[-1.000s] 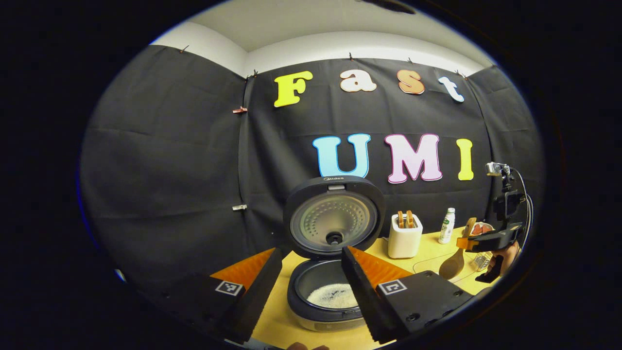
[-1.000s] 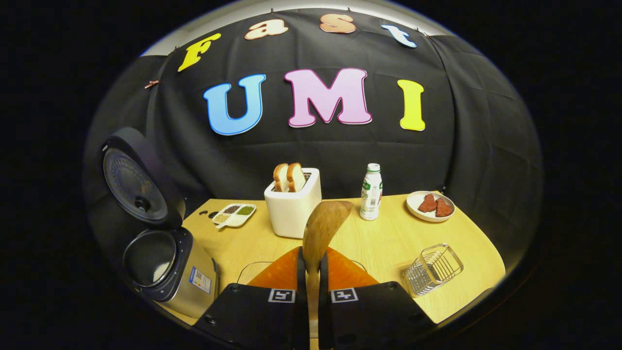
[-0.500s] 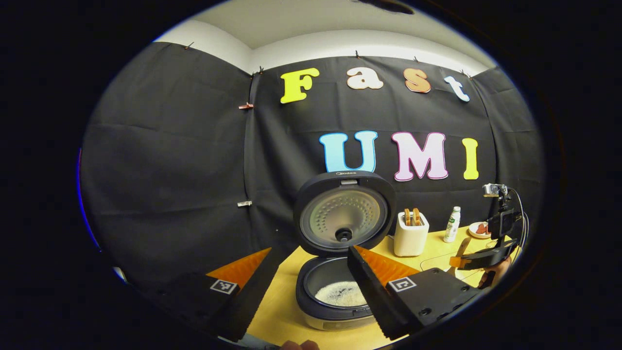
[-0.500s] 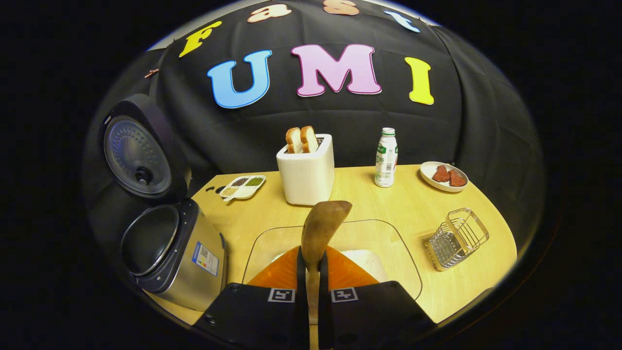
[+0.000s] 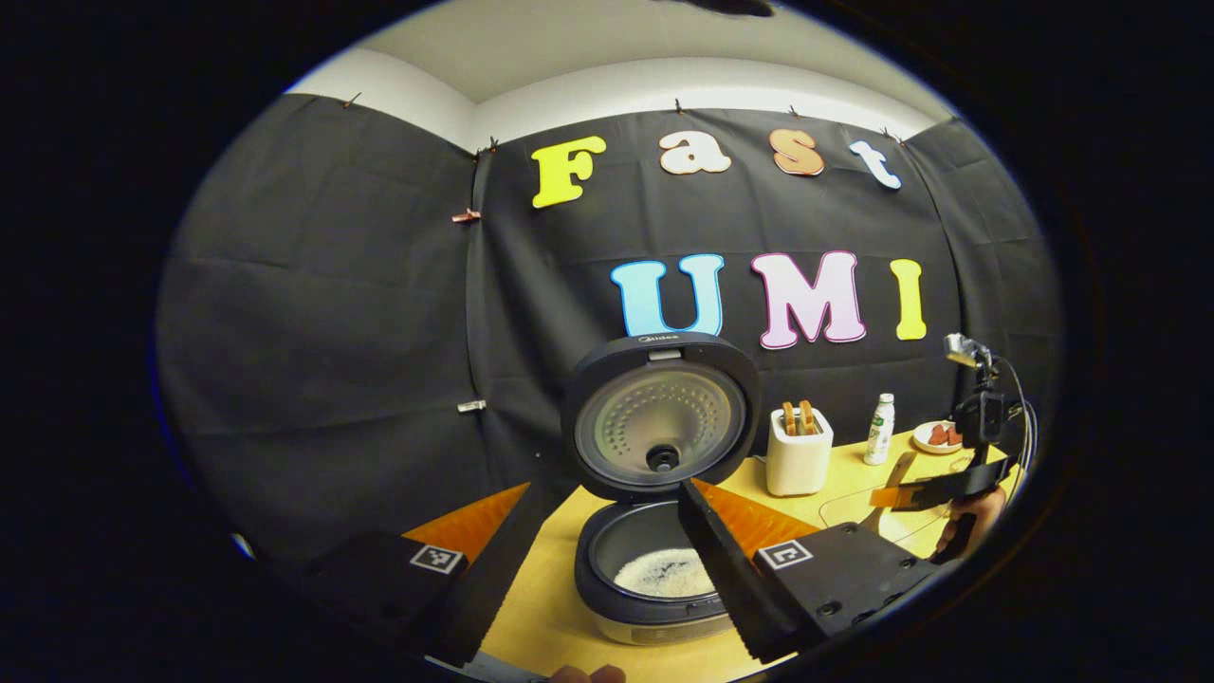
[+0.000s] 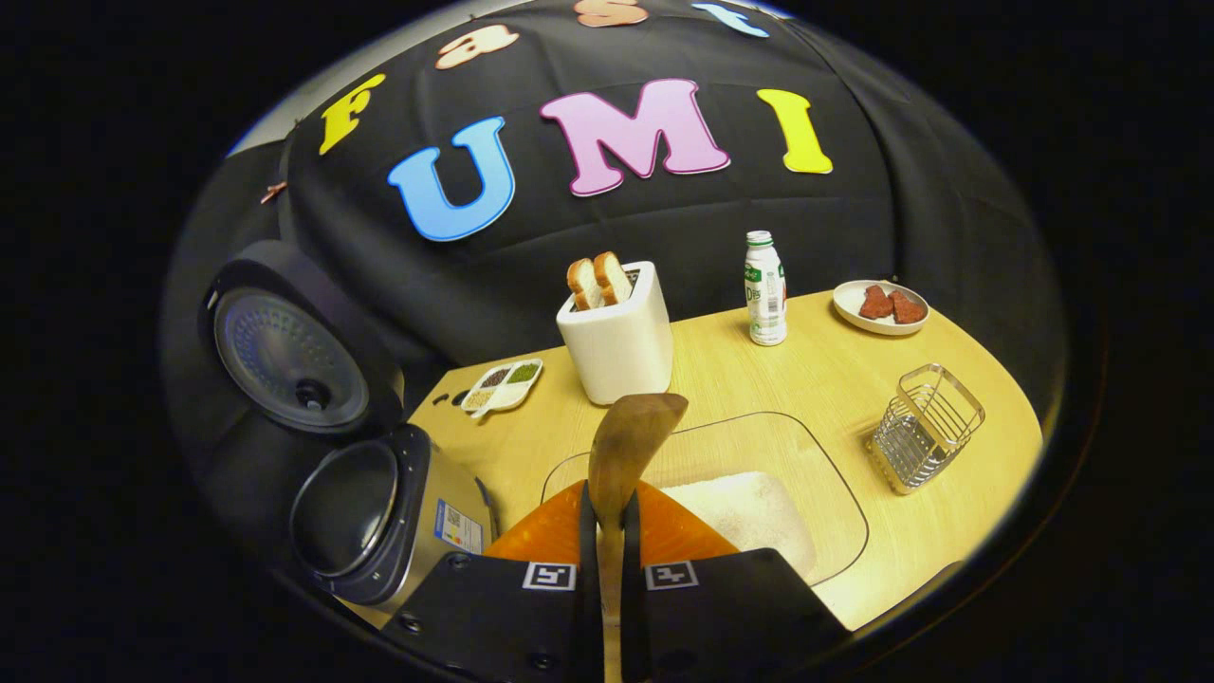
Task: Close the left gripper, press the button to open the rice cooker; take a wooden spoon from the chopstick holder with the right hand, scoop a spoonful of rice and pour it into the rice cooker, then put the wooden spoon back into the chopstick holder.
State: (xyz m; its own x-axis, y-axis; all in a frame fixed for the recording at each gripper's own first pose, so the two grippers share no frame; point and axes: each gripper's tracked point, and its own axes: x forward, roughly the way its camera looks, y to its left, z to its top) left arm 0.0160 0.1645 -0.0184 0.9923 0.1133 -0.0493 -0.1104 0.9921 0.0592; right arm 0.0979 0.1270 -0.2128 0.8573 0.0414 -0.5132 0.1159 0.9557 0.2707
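Observation:
The rice cooker (image 5: 654,607) stands with its lid (image 5: 661,429) raised, and white rice lies in its pot (image 5: 664,572). My left gripper (image 5: 607,569) hovers in front of it, open, with nothing between the fingers. My right gripper (image 6: 607,531) is shut on the handle of the wooden spoon (image 6: 631,441), whose bowl points forward over a clear glass dish of rice (image 6: 749,507). The spoon bowl looks bare. The wire chopstick holder (image 6: 925,427) lies tilted to the right. In the left gripper view, the right gripper (image 5: 887,495) and a hand show far right.
At the back of the wooden table (image 6: 835,370) stand a white toaster with bread (image 6: 616,337), a small bottle (image 6: 765,289) and a plate of red pieces (image 6: 880,305). A small divided tray of grains (image 6: 503,384) lies near the cooker (image 6: 379,512).
My right gripper has tipped down and moved over the glass dish with the spoon still gripped. The rice has come into full view. The left gripper has hardly shifted.

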